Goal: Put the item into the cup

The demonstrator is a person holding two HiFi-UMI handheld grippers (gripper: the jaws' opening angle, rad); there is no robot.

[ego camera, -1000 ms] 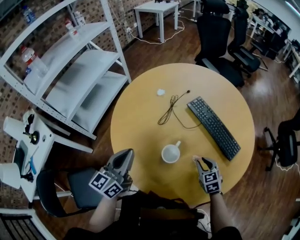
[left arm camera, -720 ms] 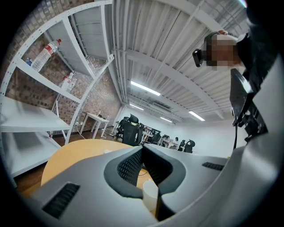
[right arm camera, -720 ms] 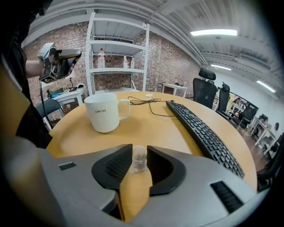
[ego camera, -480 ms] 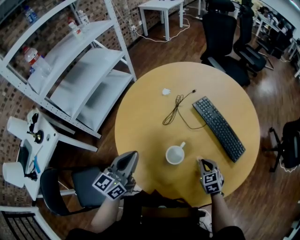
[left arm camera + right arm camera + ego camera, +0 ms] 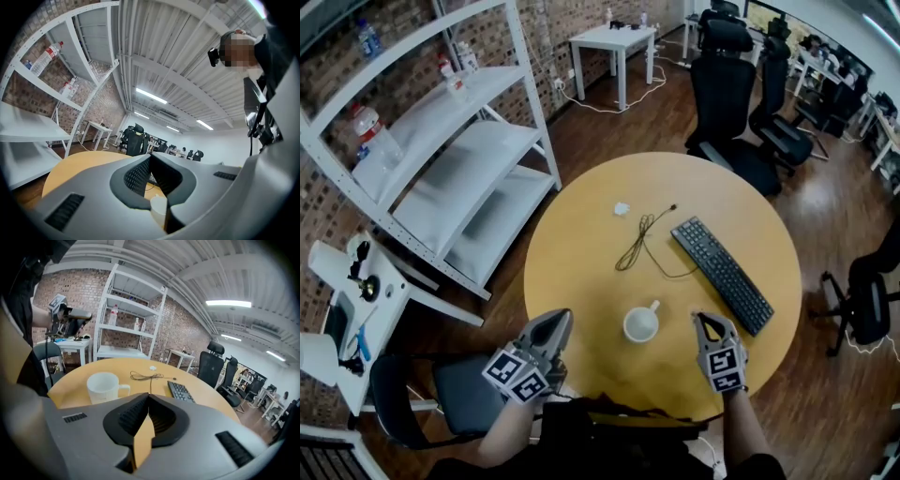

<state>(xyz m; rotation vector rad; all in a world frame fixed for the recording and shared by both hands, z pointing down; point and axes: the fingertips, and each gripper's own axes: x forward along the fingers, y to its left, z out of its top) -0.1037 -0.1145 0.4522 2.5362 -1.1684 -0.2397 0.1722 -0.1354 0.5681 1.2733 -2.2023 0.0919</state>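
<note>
A white cup (image 5: 640,324) with a handle stands on the round wooden table (image 5: 581,272) near its front edge. A small white item (image 5: 622,208) lies far back on the table, beside a black cable (image 5: 639,239). My left gripper (image 5: 560,317) is left of the cup at the table's edge, shut and holding nothing; in its own view the cup (image 5: 158,209) shows below the closed tips (image 5: 150,156). My right gripper (image 5: 705,319) hovers right of the cup, shut and holding nothing. In the right gripper view the cup (image 5: 104,386) is ahead to the left of the closed tips (image 5: 148,397), with the item (image 5: 152,367) far beyond.
A black keyboard (image 5: 722,273) lies diagonally at the right of the table. White shelving (image 5: 441,159) stands to the left, with office chairs (image 5: 727,84) and a small white table (image 5: 614,37) behind. A grey chair seat (image 5: 459,384) sits under my left arm.
The right gripper's jaws have gone from apart to shut, with nothing in them. Both grippers stay near the cup; the head view has shifted slightly.
</note>
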